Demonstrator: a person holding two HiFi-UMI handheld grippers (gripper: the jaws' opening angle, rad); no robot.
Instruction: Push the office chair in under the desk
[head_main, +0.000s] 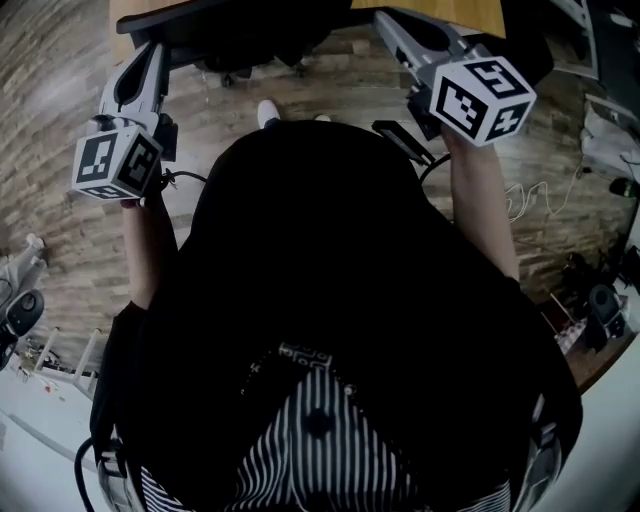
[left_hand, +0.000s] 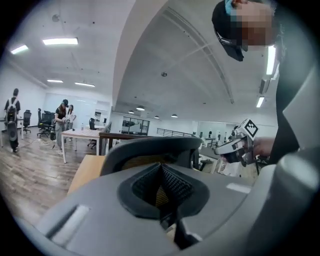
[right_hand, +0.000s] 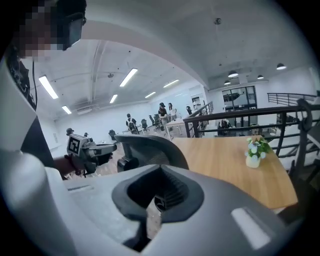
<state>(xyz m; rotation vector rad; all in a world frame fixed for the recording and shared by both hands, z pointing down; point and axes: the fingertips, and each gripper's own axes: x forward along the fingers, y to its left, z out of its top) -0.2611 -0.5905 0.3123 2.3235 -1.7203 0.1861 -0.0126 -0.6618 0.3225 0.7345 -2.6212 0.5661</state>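
The black office chair (head_main: 240, 35) stands at the top of the head view, its backrest toward me, in front of the wooden desk (head_main: 445, 12). My left gripper (head_main: 152, 50) points at the backrest's left end and my right gripper (head_main: 385, 20) at its right end. Whether either tip touches the chair I cannot tell. In the left gripper view the jaws (left_hand: 161, 166) are shut with nothing between them, and the curved chair back (left_hand: 150, 147) is just beyond. The right gripper (right_hand: 160, 169) is also shut and empty, facing the mesh backrest (right_hand: 150, 150).
A small vase of flowers (right_hand: 254, 152) stands on the desk top (right_hand: 225, 160), with a dark railing (right_hand: 240, 117) behind it. The floor is wood plank (head_main: 60, 190). Cables and gear (head_main: 600, 310) lie at the right, and white equipment (head_main: 20, 310) at the left. Several people stand far off (left_hand: 62, 120).
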